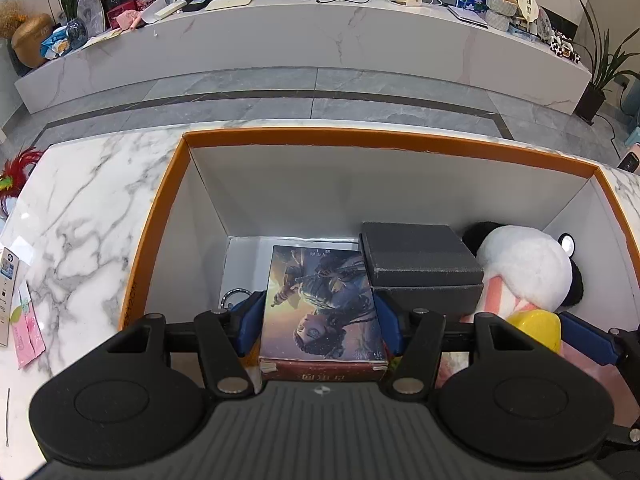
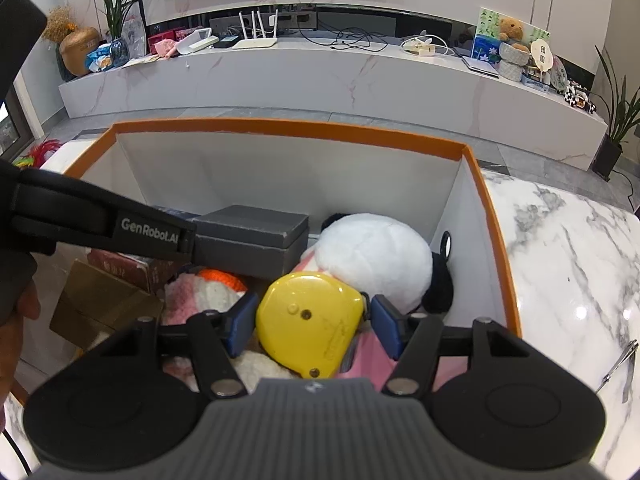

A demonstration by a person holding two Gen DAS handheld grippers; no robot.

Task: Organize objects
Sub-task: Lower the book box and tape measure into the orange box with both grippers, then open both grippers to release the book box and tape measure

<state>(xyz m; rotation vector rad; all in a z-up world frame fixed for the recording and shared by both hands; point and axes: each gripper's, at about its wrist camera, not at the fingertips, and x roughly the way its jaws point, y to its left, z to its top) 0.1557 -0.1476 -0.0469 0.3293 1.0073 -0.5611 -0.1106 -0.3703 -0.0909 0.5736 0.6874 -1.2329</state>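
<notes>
My left gripper jaws clamp the illustrated box and my right gripper jaws clamp the yellow tape measure, both inside the orange-rimmed box, beside the grey case and plush toy ahead; releasing remains, I judge.

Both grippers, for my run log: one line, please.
left gripper: shut on picture box | right gripper: shut on yellow case | both inside orange box

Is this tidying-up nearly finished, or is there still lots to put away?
Well along. A grey box and a panda plush already sit inside the orange-rimmed box. The left tongs grip an illustrated box, the right tongs a yellow tape measure, both low inside. Papers remain on the marble table.
</notes>
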